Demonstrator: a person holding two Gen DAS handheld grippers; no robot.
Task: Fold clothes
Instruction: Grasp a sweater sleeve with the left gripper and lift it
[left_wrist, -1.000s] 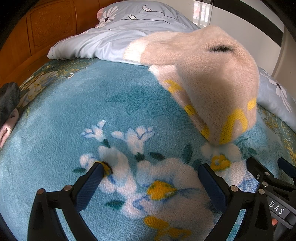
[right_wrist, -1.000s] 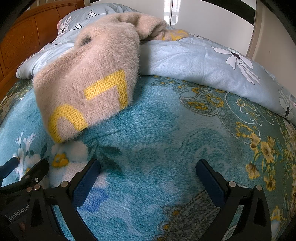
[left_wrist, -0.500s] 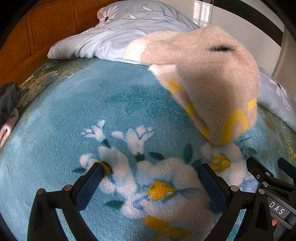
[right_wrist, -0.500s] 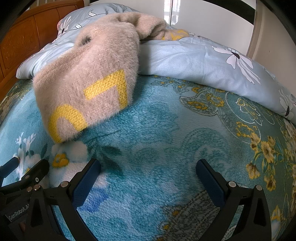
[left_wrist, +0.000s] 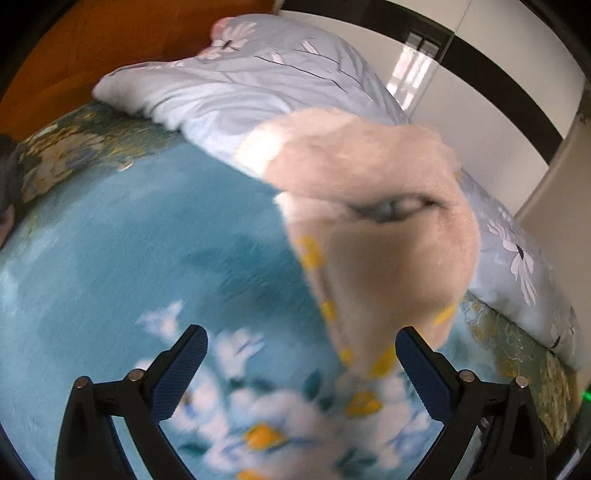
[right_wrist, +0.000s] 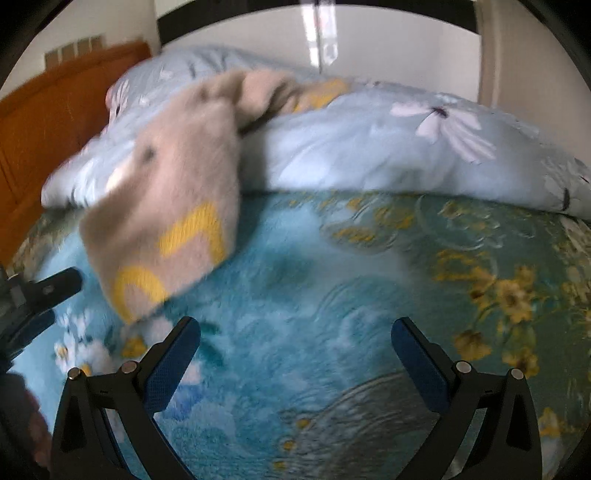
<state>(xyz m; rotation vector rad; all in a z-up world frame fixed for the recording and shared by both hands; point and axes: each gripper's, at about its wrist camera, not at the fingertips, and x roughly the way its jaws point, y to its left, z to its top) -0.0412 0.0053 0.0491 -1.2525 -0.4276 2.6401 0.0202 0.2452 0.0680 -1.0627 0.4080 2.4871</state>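
A fluffy beige sweater with yellow letters lies draped from the pale blue duvet down onto the teal floral blanket. In the right wrist view the sweater is at the upper left. My left gripper is open and empty, its right finger close to the sweater's lower edge. My right gripper is open and empty over bare blanket, to the right of the sweater. The left gripper's tip shows at the left edge of the right wrist view.
The pale blue flowered duvet is bunched along the back of the bed and also shows in the right wrist view. An orange wooden headboard stands at the left. The teal blanket covers the bed.
Both grippers have lifted and moved forward toward the sweater; the views are motion-blurred. The left gripper is now closer to the sweater's lower edge. Both stay open.
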